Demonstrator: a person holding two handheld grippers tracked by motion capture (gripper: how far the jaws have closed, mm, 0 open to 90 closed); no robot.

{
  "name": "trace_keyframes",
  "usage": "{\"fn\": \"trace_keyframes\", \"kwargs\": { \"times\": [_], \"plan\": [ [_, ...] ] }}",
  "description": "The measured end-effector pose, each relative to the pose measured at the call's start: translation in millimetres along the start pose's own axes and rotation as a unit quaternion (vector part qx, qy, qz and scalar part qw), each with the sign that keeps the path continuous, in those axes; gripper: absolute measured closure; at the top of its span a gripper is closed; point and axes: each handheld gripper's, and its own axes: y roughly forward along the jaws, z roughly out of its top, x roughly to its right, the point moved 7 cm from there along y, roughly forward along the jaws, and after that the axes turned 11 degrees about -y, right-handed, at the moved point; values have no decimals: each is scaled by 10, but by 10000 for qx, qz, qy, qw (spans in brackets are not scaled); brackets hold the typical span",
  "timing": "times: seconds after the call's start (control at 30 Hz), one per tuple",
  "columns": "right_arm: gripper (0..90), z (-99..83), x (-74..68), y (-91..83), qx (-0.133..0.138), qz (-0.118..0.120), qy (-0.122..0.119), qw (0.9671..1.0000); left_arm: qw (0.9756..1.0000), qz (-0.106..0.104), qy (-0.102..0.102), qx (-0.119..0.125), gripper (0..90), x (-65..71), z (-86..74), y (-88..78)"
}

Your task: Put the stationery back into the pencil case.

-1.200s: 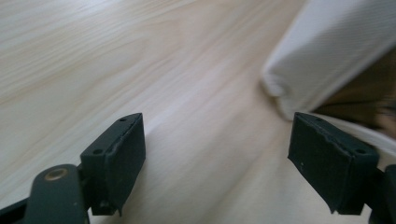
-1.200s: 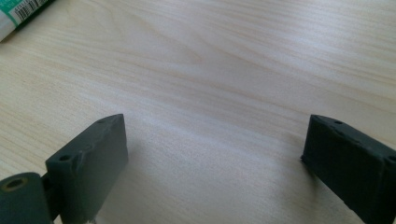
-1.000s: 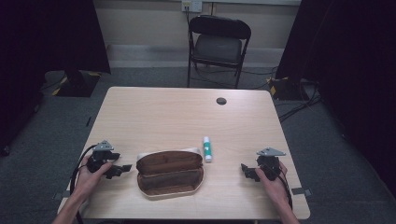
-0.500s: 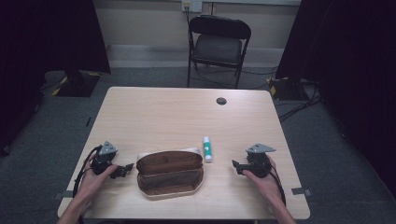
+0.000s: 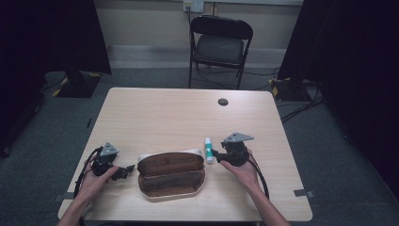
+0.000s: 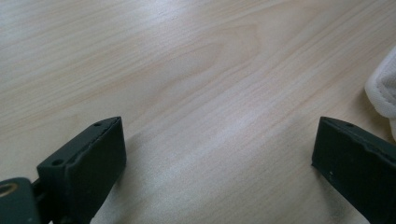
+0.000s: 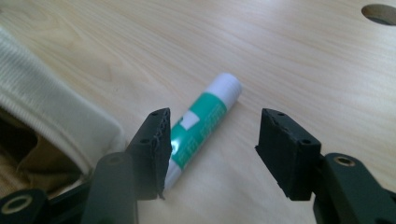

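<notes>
Wooden table (image 5: 179, 117): right gripper (image 7: 210, 140) closing around glue stick (image 7: 201, 126), seemingly untouched; left gripper (image 6: 215, 154) wide

In the right gripper view, the lower end of the glue stick (image 7: 198, 128) is hidden behind one jaw of the right claw (image 7: 210, 149), and its printing is too blurred to be read. The pouch (image 7: 51, 126) is cut off by the left edge. In the left gripper view, a white padded corner (image 6: 383, 91) is cut off at the right edge.

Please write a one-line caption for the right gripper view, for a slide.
Right gripper closing its fingers around a green-and-white glue stick lying on the wooden table beside an open pouch.
</notes>
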Motion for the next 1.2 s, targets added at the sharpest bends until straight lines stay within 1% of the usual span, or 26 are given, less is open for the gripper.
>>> {"fn": "trace_keyframes", "kwargs": {
  "times": [0.13,0.23,0.3,0.37,0.5,0.6,0.67,0.7,0.77,0.83,0.9,0.93,0.97,1.07,1.13,1.2],
  "plan": [
    [441,91,-2,120,10,40,33,10000,10000,3,12,-13,25,-2,-1,-3],
    [430,152,-15,208,38,37,-80,10000,10000,1,6,-4,25,-1,-1,-1],
    [407,165,-23,272,16,87,-31,10000,10000,0,19,-14,22,-2,-1,0],
    [406,161,-37,330,-1,119,-10,9999,10000,4,16,-11,22,-2,-1,0],
    [411,81,-94,403,-172,189,-101,9996,10000,6,23,-22,15,-1,1,4],
    [401,58,-98,431,-241,150,-116,9995,10000,4,33,-37,12,-2,1,3],
    [395,32,-84,441,-376,2,-125,9992,10000,6,34,-37,12,-2,1,3],
    [395,19,-79,447,-381,14,-105,9992,10000,11,31,-35,12,-2,1,3],
    [408,-14,-68,456,-425,15,-22,9991,10000,6,33,-37,12,-2,1,4],
    [426,-45,-57,463,-488,-2,-1,9988,10000,6,34,-46,8,1,1,7],
    [443,-70,-54,470,-548,11,-61,9985,10000,8,13,-39,3,6,2,11],
    [465,-80,-51,468,-577,14,-41,9983,10000,8,15,-40,3,6,2,11],
    [478,-89,-36,467,-588,-2,-31,9983,10000,8,14,-40,3,6,2,11],
    [520,-114,-8,451,-610,1,112,9981,10000,-1,8,-34,1,7,5,15],
    [557,-122,3,442,-608,12,127,9981,10000,-13,8,-31,0,10,9,22],
    [566,-130,11,432,-611,9,104,9981,10000,0,-8,-42,0,15,13,25]
  ]
}}
